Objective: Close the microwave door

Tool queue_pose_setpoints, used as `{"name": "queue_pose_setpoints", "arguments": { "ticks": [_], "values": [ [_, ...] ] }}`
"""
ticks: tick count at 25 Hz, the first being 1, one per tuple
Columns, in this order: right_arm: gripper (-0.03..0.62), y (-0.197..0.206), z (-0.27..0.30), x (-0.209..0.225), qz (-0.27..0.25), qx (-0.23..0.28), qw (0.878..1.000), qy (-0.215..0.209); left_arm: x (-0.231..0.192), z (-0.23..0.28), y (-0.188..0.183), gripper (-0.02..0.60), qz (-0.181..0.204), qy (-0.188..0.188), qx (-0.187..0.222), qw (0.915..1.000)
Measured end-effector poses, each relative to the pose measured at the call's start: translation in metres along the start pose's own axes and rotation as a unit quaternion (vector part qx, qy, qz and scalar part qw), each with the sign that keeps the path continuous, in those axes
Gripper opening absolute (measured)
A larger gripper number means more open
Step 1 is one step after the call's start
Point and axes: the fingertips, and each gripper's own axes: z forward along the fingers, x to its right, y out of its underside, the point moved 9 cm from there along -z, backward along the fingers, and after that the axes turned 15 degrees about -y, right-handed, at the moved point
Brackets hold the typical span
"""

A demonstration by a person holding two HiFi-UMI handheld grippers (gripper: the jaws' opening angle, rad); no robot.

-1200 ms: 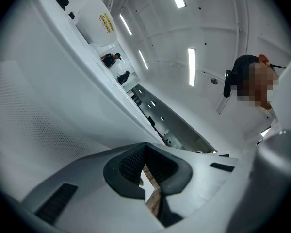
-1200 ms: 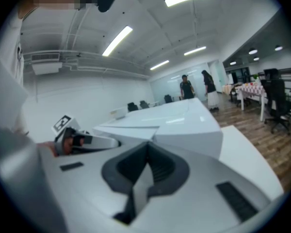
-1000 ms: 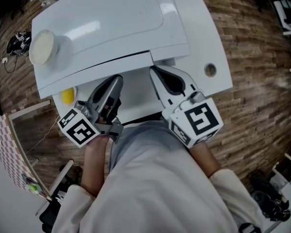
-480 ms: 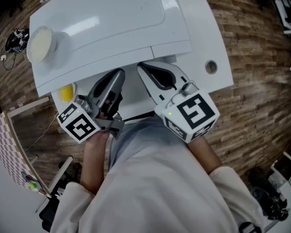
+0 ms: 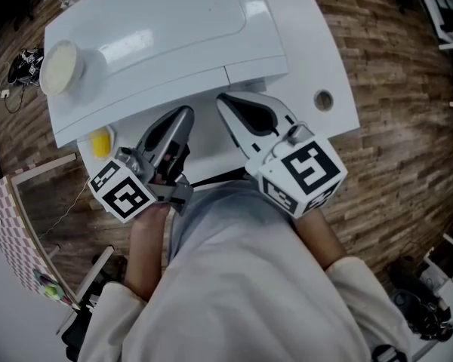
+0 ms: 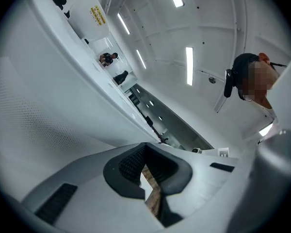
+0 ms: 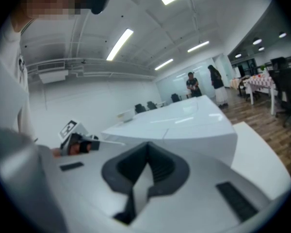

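- White surface (image 5: 340, 66) over wooden floor (image 5: 396, 134); white microwave (image 5: 174, 36) stands on it, just ahead of both grippers.
- Left gripper (image 5: 184, 115) and right gripper (image 5: 223, 101): jaws together, nothing held.
- Right gripper view alone shows ceiling lights (image 7: 119, 43) and two people (image 7: 203, 84) far off.

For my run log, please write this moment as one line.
left gripper: shut, empty | right gripper: shut, empty | both tips near microwave front | door state: cannot tell
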Motion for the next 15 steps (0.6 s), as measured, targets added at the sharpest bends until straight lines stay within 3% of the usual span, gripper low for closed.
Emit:
{"name": "queue_pose_setpoints", "arguments": {
  "ticks": [15],
  "values": [
    [0.018,0.007,-0.037,-0.013,-0.003,0.000,0.999,-0.047,0.026,0.000,0.011,0.017,0.036,0.008,0.003,0.9993]
  ]
}}
